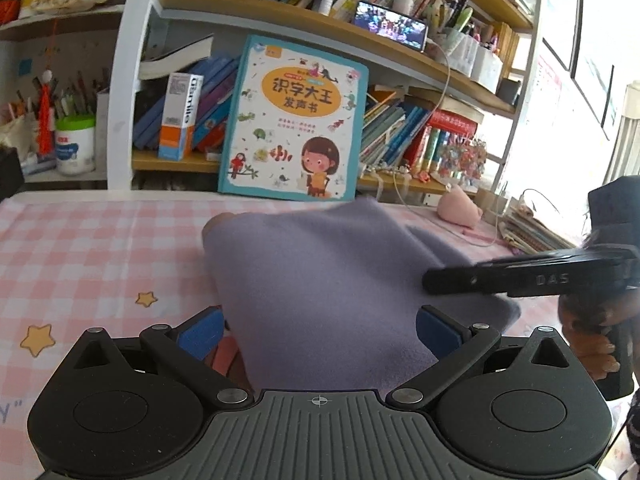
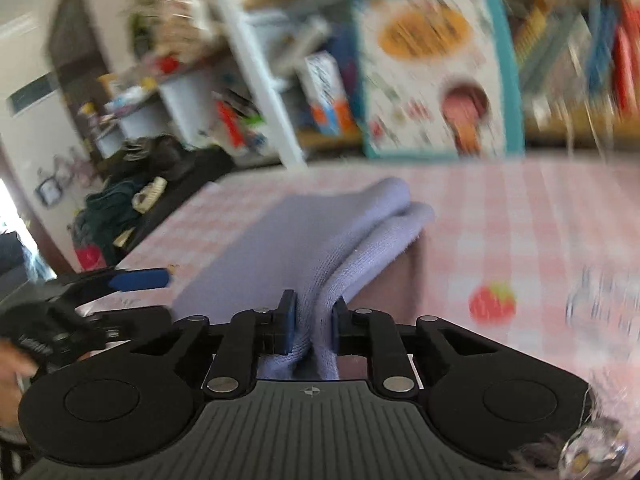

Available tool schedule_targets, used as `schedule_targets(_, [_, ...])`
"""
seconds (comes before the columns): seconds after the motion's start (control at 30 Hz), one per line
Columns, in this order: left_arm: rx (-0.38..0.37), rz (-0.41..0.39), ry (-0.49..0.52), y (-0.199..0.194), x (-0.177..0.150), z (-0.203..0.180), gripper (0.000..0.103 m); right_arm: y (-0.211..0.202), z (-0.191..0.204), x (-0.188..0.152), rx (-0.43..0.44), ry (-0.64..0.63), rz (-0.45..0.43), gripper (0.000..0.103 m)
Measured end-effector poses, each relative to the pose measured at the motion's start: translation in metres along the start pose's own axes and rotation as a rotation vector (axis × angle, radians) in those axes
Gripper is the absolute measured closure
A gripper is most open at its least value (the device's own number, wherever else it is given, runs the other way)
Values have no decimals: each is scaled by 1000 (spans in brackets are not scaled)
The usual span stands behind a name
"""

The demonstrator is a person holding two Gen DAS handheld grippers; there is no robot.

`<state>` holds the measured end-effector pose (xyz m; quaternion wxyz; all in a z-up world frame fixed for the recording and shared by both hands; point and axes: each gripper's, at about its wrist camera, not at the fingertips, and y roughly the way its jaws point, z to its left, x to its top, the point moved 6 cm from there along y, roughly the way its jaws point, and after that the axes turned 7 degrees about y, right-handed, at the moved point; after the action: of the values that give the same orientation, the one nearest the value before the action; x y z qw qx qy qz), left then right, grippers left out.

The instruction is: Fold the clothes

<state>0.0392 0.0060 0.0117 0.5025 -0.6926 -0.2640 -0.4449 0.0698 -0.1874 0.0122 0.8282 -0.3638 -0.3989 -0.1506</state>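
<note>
A lavender cloth (image 1: 320,264) lies folded on the pink checked tablecloth (image 1: 100,248). My left gripper (image 1: 318,330) is open wide, its blue pads (image 1: 200,334) on either side of the cloth's near end without pressing it. My right gripper (image 2: 314,320) is shut on a bunched double fold of the cloth (image 2: 320,240) and holds it a little off the table. In the left wrist view the right gripper (image 1: 430,282) comes in edge-on from the right, over the cloth's right side. A hand (image 1: 588,332) grips its handle.
A bookshelf with a large picture book (image 1: 296,120) leaning upright stands along the table's far edge. A pink toy (image 1: 458,208) and a stack of booklets (image 1: 532,232) sit at the far right. Clutter lies beyond the table's left edge (image 2: 120,208).
</note>
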Motion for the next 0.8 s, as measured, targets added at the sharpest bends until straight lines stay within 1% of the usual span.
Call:
schedule_targets(0.03, [3,1,8,1,0,-1,0,2,-2,-1,-12,2,-1,88])
schedule_targets(0.1, [4,19,14,6,0,-1,0,18,-23,-10,-68,77,76,87])
schedule_targets(0.13, [2,26,11,7,0,-1,0,22,-30,-13,-68,116,92,85])
schedule_targets(0.2, [2,36,6,8,-1,1,0,24,-40,-15,-34,190,93,85])
schedule_targets(0.23, [4,39,4,8,-1,2,0,24,-41,-15,-30,201,94,85])
schedule_targets(0.4, [-4,52,-22,9,-1,8,0,21,-37,-10,-43,183,97,77])
schedule_targets(0.47, [-12,55,-37,10,0,9,0,18,-32,-8,-50,155,84,83])
schedule_targets(0.5, [-16,57,-45,11,1,10,0,15,-25,-7,-55,116,66,87])
schedule_targets(0.6, [-20,61,-57,12,1,12,0,6,-6,-7,-74,-8,11,88])
schedule_targets(0.63, [-19,64,-58,14,1,13,0,6,-4,-8,-85,-27,8,88])
schedule_targets(0.67, [-16,69,-60,15,1,14,0,9,-6,-11,-96,-22,23,88])
schedule_targets(0.7, [-13,74,-62,17,0,15,0,13,-12,-13,-98,17,43,85])
schedule_targets(0.73, [-12,80,-69,18,0,16,0,17,-20,-15,-95,68,60,79])
schedule_targets(0.77, [-15,83,-75,19,0,17,0,21,-28,-17,-92,118,78,77])
schedule_targets(0.8, [-18,87,-82,20,0,18,0,21,-33,-17,-84,159,87,72])
